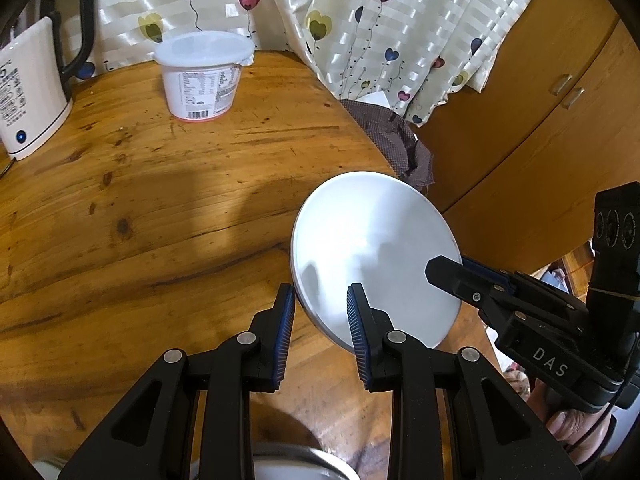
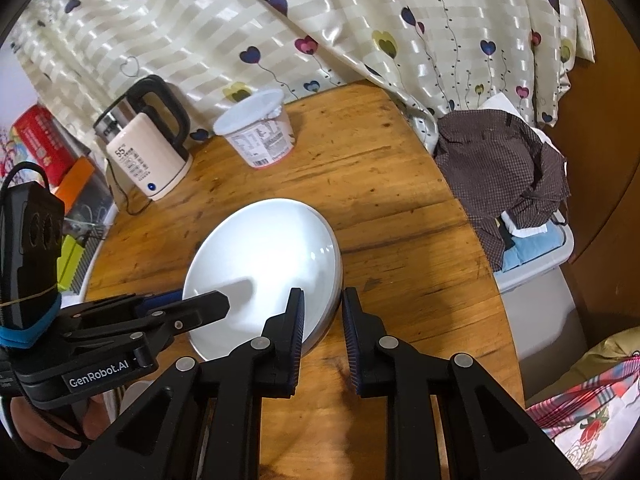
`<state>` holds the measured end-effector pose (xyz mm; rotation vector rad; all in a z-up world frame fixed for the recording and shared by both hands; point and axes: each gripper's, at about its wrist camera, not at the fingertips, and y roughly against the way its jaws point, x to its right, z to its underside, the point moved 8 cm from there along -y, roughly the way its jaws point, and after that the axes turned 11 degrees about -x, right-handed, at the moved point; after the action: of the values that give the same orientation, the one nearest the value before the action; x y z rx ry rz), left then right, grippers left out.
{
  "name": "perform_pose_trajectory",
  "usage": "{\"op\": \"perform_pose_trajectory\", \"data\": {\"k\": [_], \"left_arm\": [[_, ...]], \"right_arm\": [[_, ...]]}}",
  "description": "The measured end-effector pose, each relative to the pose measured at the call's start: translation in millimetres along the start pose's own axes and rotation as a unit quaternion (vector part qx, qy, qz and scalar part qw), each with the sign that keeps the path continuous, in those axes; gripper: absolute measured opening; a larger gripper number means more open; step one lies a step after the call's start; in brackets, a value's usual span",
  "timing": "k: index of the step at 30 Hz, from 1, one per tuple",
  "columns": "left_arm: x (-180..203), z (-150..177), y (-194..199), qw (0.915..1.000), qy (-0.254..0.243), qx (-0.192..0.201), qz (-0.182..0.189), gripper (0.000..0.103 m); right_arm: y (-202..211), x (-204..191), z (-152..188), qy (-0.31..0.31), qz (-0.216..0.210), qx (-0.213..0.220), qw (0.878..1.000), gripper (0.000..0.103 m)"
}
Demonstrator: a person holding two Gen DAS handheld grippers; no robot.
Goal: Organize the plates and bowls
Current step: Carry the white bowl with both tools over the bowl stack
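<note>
Both grippers are holding one white plate (image 1: 372, 248) by its rim, one on each side, and the plate is hanging tilted above the round wooden table (image 1: 160, 200), near the table's edge. It is not resting on the wood.

The left gripper (image 1: 322, 336) is gripping the near-left part of the rim. Its jaws are standing narrow, and the rim is passing between the blue ribbed pads (image 1: 356, 328). The right gripper (image 2: 322, 336) is doing the same on the opposite side, with one finger over the plate's inner face and the other behind its underside. Its jaws are also narrow and pressed on the rim.

The plate looks like glazed ceramic or hard melamine; I cannot tell which. In my judgement it is stiff, so it is not bending between the two grips, but its surface is smooth and shiny, so it is probably slippery. If it is ceramic it is also fragile and rather heavy for such a thin hold. The rim is the only good place to take it, because the middle is too wide for the jaws. The pads should be sitting deep over the rim, not only at the very edge.

A metal bowl (image 1: 296, 460) is showing partly under the left gripper. An electric kettle (image 2: 148, 152) and a lidded plastic tub (image 2: 258, 130) are standing well apart at the far side.
</note>
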<state>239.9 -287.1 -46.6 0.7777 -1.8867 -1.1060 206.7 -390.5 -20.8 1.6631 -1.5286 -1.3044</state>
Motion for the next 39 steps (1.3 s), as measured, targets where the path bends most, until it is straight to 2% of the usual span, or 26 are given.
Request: {"op": "perform_pose_trajectory", "data": {"k": [27, 39], "left_arm": [[-21, 60, 80, 0.9976, 0.037, 0.055, -0.019, 0.028], [-33, 100, 97, 0.996, 0.058, 0.06, -0.033, 0.028]], "right_arm": [[41, -81, 36, 0.051, -0.03, 0.013, 0.998, 0.019], [45, -107, 67, 0.07, -0.049, 0.001, 0.996, 0.019]]}}
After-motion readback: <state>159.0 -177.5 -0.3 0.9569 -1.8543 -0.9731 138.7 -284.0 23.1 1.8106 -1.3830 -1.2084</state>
